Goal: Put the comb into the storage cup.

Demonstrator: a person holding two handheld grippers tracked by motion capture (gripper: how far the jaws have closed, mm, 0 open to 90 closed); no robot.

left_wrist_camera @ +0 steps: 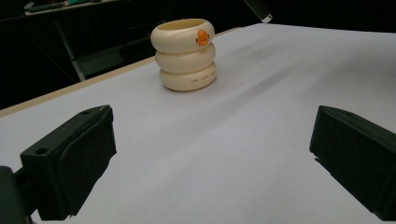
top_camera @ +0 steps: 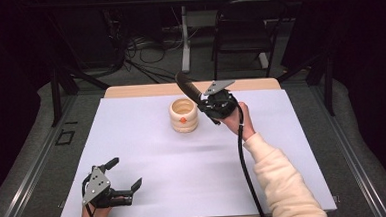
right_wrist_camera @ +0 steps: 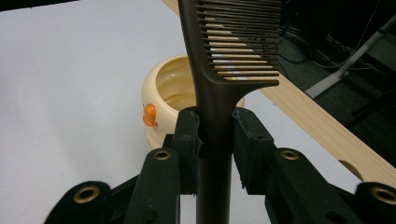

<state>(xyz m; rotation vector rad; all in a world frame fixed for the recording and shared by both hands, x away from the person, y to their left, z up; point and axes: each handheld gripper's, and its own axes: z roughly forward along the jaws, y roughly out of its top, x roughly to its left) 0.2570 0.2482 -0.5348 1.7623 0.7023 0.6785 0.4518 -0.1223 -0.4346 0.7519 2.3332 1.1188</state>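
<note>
Your right gripper (right_wrist_camera: 215,140) is clamped on the handle of the dark comb (right_wrist_camera: 233,51), a light, stiff, slick thing held just above the cream ringed holder (top_camera: 184,116), so keep your grip on the neck below the teeth, while your left gripper (top_camera: 120,176) rests open near the table's front edge.
</note>
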